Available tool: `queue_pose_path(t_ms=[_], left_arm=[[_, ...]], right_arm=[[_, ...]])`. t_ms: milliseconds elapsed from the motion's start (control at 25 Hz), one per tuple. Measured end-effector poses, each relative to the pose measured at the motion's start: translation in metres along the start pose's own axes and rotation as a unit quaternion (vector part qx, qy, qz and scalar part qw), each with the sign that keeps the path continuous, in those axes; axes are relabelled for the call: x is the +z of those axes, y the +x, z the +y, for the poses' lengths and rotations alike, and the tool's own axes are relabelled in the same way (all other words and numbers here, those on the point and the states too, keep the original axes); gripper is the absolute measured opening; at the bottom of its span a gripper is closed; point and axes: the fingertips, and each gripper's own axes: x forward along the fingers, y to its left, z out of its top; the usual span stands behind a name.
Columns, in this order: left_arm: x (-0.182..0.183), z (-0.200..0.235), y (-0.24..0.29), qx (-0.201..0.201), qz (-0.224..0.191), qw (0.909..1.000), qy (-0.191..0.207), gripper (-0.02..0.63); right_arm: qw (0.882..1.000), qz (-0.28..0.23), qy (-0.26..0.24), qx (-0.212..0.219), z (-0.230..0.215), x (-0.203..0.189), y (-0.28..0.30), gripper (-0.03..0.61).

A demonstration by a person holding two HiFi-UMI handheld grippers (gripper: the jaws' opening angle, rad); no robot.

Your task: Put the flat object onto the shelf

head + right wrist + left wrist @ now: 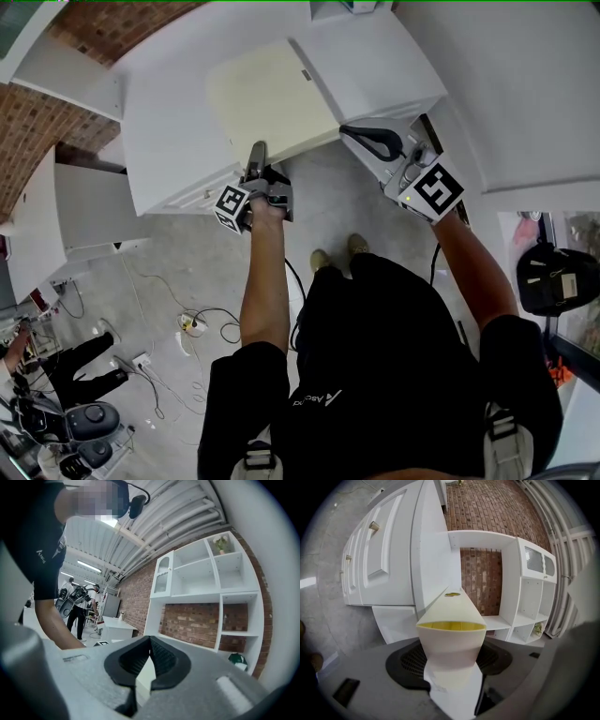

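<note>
One flat object (272, 98), two hand-held grippers.
Gripper views alone show left hand-held gripper (258, 155) clamping it, right hand-held gripper (370, 139) closed.

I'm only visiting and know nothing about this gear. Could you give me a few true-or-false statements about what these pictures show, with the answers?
1. The cream flat object sits between the jaws of the left gripper. True.
2. The right gripper has its jaws spread wide. False: its jaws are together, with nothing between them.
3. Brick wall shows through the open back of the shelf unit. True.
4. The shelf unit is black. False: it is white.
</note>
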Motion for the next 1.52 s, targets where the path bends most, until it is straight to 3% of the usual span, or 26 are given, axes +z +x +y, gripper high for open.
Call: queue_pose_path(t_ms=[280,520,920,1520], left_arm=[[-0.003,-0.034,-0.007,-0.029,0.005,0.9995,0.014,0.276],[-0.018,-0.107,-0.026,-0.065,0.020,0.9974,0.021,0.276],[-0.048,-0.220,-0.057,-0.090,0.042,0.9948,0.023,0.276],[-0.066,-0.377,-0.069,-0.170,0.022,0.9841,0.046,0.276]], right_arm=[[1.000,-0.008,-0.005,-0.009,-0.013,-0.002,-0.008,0.002],[1.000,-0.024,-0.010,-0.015,-0.026,0.008,-0.016,0.002],[0.998,-0.046,-0.031,-0.011,-0.050,0.052,-0.037,0.002],[0.993,-0.076,-0.089,0.032,-0.079,0.100,-0.044,0.002]])
